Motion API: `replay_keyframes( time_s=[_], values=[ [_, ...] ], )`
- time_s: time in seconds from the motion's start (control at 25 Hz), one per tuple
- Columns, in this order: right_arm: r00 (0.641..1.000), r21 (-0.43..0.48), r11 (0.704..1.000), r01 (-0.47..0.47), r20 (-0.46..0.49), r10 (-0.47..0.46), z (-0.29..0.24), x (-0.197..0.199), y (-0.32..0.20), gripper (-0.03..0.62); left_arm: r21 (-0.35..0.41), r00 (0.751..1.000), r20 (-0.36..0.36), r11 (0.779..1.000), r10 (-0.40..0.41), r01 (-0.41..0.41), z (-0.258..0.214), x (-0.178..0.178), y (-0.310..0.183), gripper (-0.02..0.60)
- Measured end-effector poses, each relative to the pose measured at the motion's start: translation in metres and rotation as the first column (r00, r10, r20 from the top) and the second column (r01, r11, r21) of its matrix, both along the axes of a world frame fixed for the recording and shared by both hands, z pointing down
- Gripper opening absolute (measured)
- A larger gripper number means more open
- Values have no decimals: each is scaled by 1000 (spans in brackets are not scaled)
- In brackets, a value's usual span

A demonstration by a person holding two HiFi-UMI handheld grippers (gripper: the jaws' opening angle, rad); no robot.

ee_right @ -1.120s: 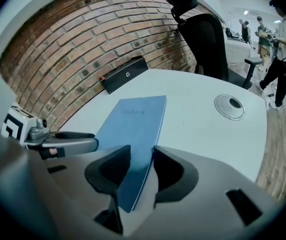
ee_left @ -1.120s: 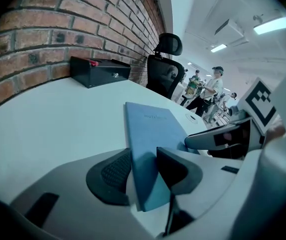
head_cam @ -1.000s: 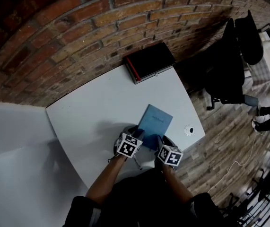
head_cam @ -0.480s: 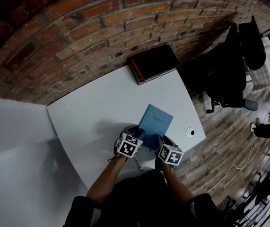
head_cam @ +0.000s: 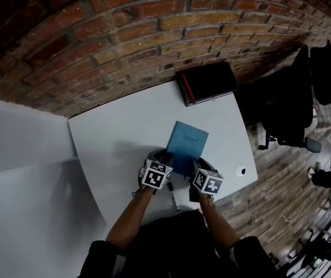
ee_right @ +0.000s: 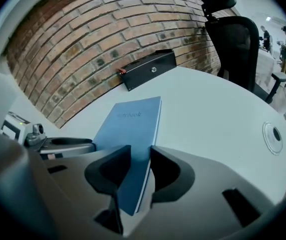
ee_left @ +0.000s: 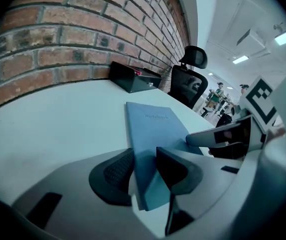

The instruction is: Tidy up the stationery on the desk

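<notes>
A thin blue notebook (head_cam: 186, 145) is held just above the white desk (head_cam: 113, 138), its cover facing up. My left gripper (head_cam: 166, 158) is shut on its near left corner, and in the left gripper view the notebook (ee_left: 152, 129) runs away from the jaws. My right gripper (head_cam: 195, 165) is shut on its near right corner; the right gripper view shows the notebook (ee_right: 130, 129) pinched edge-on between the jaws. A black marker pen (head_cam: 172, 197) lies on the desk below the two grippers, near the front edge.
A black box with a red edge (head_cam: 207, 81) sits at the desk's far corner against the brick wall (head_cam: 124, 33). A round white cable port (head_cam: 240, 170) is set near the right edge. A black office chair (head_cam: 295, 97) stands to the right of the desk.
The head camera has shifted, so the whole scene sits a bit further right and up in the picture. Both grippers keep their hold on the notebook, and the pen is more exposed below them.
</notes>
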State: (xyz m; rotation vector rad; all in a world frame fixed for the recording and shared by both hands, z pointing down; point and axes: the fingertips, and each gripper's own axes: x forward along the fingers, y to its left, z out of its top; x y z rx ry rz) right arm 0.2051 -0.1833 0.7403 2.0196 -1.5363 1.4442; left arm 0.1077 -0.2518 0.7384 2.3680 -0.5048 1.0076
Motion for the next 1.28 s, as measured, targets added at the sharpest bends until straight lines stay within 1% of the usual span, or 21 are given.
replay_keyframes(
  time_s=[0.32, 0.6, 0.88, 1.08, 1.28],
  values=[
    [993, 8, 993, 122, 1, -122, -4, -32, -35, 135, 5, 990, 14, 991, -137, 137, -2, -43, -16, 152],
    [974, 16, 974, 224, 3, -225, -7, -59, -53, 135, 7, 970, 11, 970, -241, 241, -2, -75, -18, 152],
    [942, 27, 941, 336, -8, -336, -7, -91, -64, 135, 2, 942, 13, 942, -335, 335, -2, -112, -11, 152],
    [921, 25, 921, 388, 16, -388, -7, -118, -61, 135, -2, 918, 23, 918, -396, 396, -3, -140, 0, 152],
    [897, 24, 897, 441, 17, -441, -8, -145, -55, 135, -5, 894, 29, 895, -447, 447, -3, -167, 12, 152]
  ],
)
